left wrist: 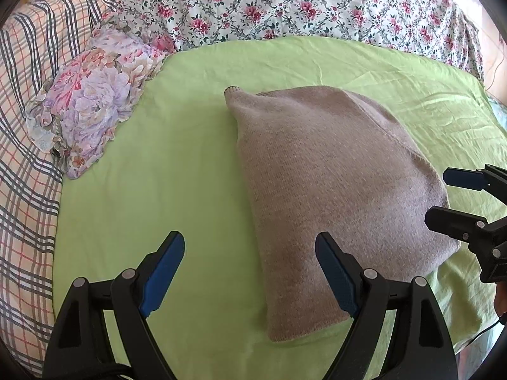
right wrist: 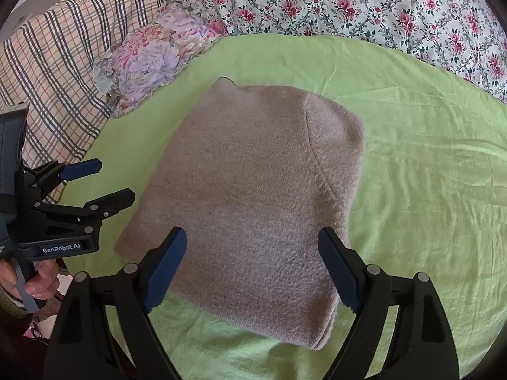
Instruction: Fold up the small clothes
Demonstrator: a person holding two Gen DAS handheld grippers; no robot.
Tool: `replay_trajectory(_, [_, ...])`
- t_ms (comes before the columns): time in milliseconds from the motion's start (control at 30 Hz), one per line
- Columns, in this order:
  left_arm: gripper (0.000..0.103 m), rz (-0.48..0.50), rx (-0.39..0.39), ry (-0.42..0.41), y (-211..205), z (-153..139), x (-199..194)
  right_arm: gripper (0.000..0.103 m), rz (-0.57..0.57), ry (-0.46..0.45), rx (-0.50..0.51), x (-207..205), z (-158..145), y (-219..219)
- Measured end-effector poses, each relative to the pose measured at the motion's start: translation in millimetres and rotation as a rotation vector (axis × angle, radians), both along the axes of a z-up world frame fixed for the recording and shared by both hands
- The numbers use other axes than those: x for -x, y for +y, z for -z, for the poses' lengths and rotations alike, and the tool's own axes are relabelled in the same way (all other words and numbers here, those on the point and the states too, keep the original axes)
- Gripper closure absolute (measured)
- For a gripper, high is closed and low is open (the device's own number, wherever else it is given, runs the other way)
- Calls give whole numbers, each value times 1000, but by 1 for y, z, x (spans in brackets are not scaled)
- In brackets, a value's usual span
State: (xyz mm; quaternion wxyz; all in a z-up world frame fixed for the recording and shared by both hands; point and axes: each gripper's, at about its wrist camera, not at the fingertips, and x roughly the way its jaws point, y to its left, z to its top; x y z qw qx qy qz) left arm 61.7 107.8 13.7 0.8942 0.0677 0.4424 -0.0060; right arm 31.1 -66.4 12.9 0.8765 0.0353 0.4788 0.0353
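Note:
A beige knit garment (left wrist: 329, 196) lies folded into a compact rectangle on the green sheet (left wrist: 177, 164); it also shows in the right wrist view (right wrist: 253, 202). My left gripper (left wrist: 250, 272) is open and empty, above the garment's near left edge; it also shows in the right wrist view (right wrist: 109, 182) beside the garment's left side. My right gripper (right wrist: 250, 269) is open and empty, above the garment's near edge; it also shows in the left wrist view (left wrist: 443, 196) at the garment's right side.
A floral pillow (left wrist: 92, 104) lies at the sheet's far left corner. A plaid blanket (left wrist: 28, 145) runs along the left. A rose-print quilt (left wrist: 301, 6) lies along the back. The green sheet (right wrist: 421, 190) extends to the right of the garment.

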Motion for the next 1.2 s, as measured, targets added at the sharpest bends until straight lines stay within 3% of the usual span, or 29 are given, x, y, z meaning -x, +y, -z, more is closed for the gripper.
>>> replay_trajectory(1200, [18, -1, -3, -6, -5, -3, -12, 18, 2, -5, -3, -14, -4, -11])
